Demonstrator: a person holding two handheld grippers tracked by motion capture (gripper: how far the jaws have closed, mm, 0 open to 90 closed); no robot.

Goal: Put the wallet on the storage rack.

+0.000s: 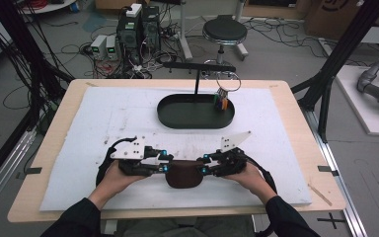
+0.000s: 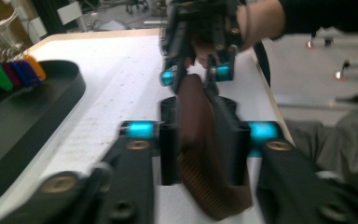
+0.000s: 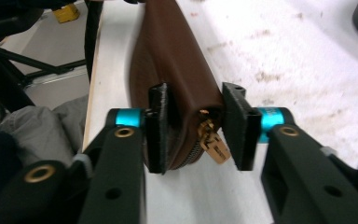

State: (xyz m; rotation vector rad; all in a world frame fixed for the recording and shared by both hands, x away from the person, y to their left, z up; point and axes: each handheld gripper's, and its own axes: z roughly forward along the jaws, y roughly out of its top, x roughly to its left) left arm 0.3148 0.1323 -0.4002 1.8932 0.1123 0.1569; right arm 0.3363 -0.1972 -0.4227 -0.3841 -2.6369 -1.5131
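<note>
A brown leather zip pouch [image 1: 182, 175] is at the near middle of the white mat, held between both grippers. My left gripper [image 1: 165, 162] comes in from the left, and in the left gripper view its pads [image 2: 168, 140] lie against both sides of the pouch [image 2: 200, 116]. My right gripper [image 1: 205, 164] comes in from the right. In the right gripper view the right gripper [image 3: 196, 126] clamps the pouch's [image 3: 177, 60] zipper end, with the brass zip pull [image 3: 213, 145] hanging between the jaws. Across the pouch, the right gripper [image 2: 198, 70] faces the left one.
A black oval tray [image 1: 177, 118] sits behind the pouch at mid-table. A black stand [image 1: 197, 66] rises from it, with a ring of coloured-head keys [image 1: 222, 101] hanging into the tray's right end. The white mat [image 1: 103, 123] covers most of the wooden table.
</note>
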